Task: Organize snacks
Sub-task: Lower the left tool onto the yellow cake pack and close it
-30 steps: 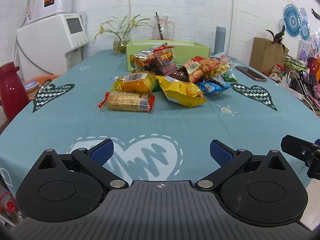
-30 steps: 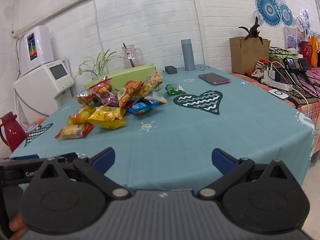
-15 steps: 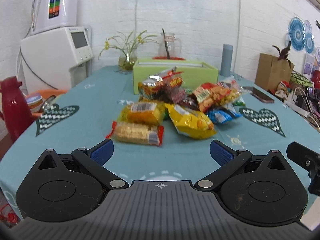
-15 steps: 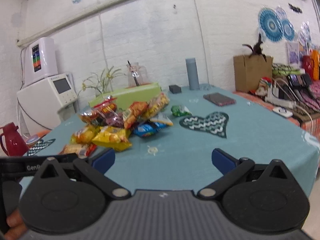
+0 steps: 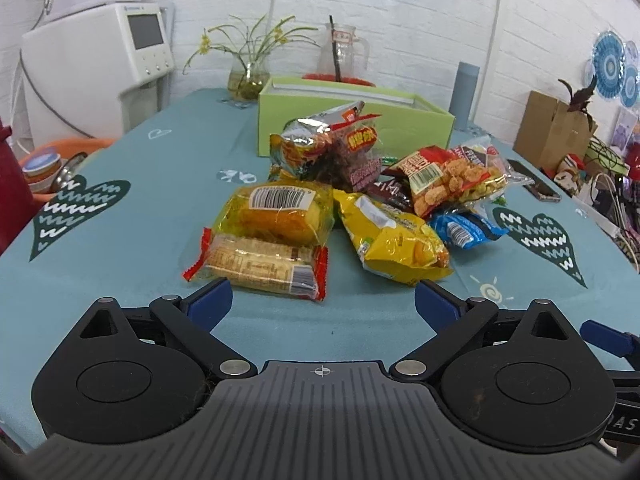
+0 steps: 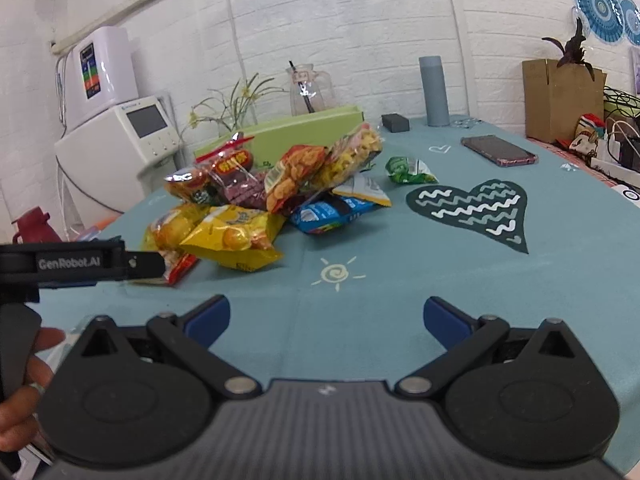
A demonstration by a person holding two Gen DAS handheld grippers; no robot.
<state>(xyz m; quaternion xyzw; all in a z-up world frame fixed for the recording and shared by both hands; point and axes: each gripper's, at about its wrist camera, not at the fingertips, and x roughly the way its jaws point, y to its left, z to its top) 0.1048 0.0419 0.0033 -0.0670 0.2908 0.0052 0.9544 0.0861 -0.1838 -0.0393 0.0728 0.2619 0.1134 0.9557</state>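
Note:
A pile of snack packets lies mid-table in front of an open light-green box (image 5: 352,120). Nearest me is a cracker pack with red ends (image 5: 260,266); behind it are a yellow cake pack (image 5: 280,216), a yellow chip bag (image 5: 392,240) and a blue packet (image 5: 464,230). My left gripper (image 5: 322,304) hovers just short of the cracker pack, its jaws wide and closing slightly, with nothing between them. My right gripper (image 6: 326,316) stands open over bare cloth, right of the pile (image 6: 256,200). A small green packet (image 6: 406,170) lies apart.
A phone (image 6: 498,150), a grey cylinder (image 6: 434,92) and a small black block (image 6: 395,123) lie at the far right of the teal cloth. A glass jug (image 5: 342,54) and flower vase (image 5: 246,76) stand behind the box. A red flask (image 6: 34,226) stands off the left edge.
Both grippers have moved forward toward the snack pile, which now looks larger and closer in both views. The left jaws have narrowed a little.

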